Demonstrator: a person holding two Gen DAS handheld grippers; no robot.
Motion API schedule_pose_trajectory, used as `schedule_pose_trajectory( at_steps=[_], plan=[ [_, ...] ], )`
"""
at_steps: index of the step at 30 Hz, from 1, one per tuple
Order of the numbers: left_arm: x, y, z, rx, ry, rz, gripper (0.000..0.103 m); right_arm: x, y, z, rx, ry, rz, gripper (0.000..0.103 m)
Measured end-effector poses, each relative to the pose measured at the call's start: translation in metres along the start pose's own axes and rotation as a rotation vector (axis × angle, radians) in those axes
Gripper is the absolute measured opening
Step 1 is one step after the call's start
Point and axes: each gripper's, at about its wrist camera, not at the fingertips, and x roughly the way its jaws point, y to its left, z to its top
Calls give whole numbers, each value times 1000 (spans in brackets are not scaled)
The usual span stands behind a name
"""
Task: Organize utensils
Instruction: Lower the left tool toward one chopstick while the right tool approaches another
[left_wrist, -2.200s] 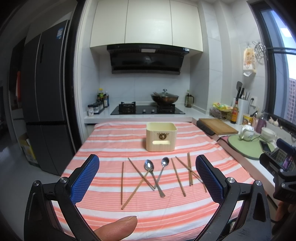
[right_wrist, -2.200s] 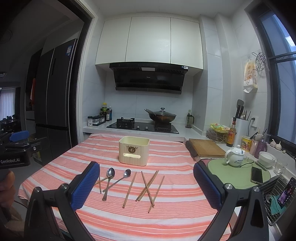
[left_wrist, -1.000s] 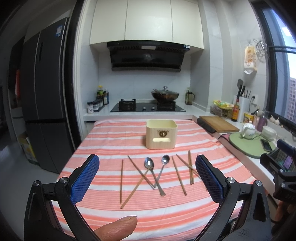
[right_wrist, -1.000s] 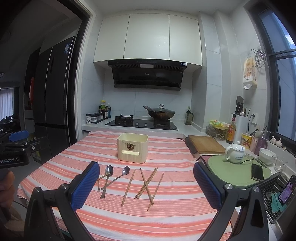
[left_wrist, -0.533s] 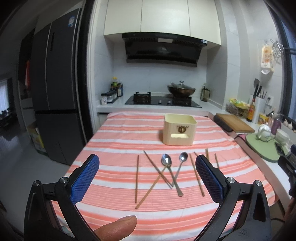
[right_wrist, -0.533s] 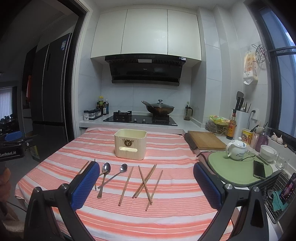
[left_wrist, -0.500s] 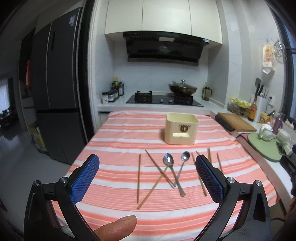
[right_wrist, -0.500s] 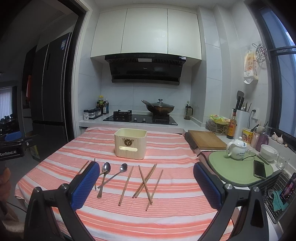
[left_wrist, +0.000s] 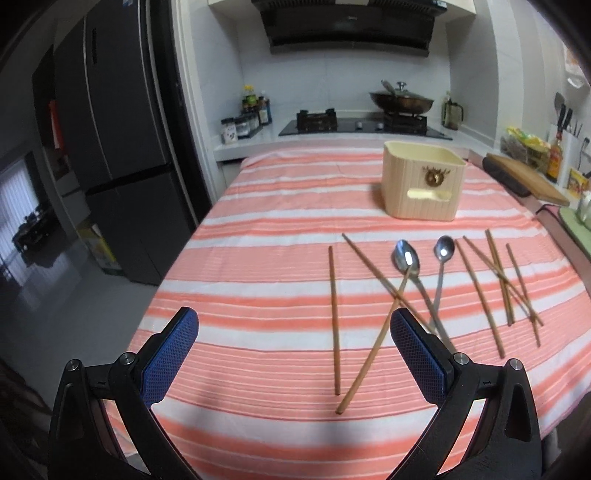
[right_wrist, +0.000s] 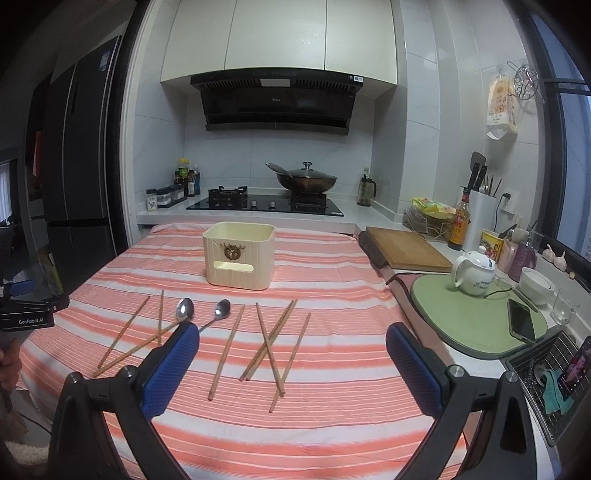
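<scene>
A cream holder box (left_wrist: 423, 184) (right_wrist: 240, 258) stands on the striped tablecloth (left_wrist: 258, 332) (right_wrist: 332, 424). In front of it lie two metal spoons (left_wrist: 406, 258) (right_wrist: 184, 308) and several wooden chopsticks (left_wrist: 334, 317) (right_wrist: 269, 347), some crossed. My left gripper (left_wrist: 293, 354) hangs open over the table's near left part, with the leftmost chopsticks ahead between its fingers. My right gripper (right_wrist: 291, 365) is open above the near edge, with the right group of chopsticks lying under and ahead of it. Neither holds anything.
A stove with a wok (right_wrist: 306, 181) sits behind the table. A cutting board (right_wrist: 406, 247), green mat (right_wrist: 476, 325) with a teapot (right_wrist: 474, 271), a phone (right_wrist: 521, 325) and bowls line the right counter. A dark fridge (left_wrist: 110, 147) stands left. The left gripper's body (right_wrist: 26, 314) shows at far left.
The left gripper has moved forward, left and down toward the table, so the utensils look larger and sit to its right. The right gripper has come slightly closer. Both stayed open.
</scene>
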Motion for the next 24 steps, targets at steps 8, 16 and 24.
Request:
schedule_pose_trajectory(
  at_steps=[8, 16, 24],
  plan=[
    [69, 3, 6, -9, 153, -58, 103, 88, -32, -23, 27, 216, -47, 103],
    [114, 0, 21, -13, 214, -89, 103, 201, -39, -48, 77, 446, 37, 103],
    [157, 2, 31, -56, 273, -83, 103, 256, -29, -58, 27, 536, 26, 103]
  ],
)
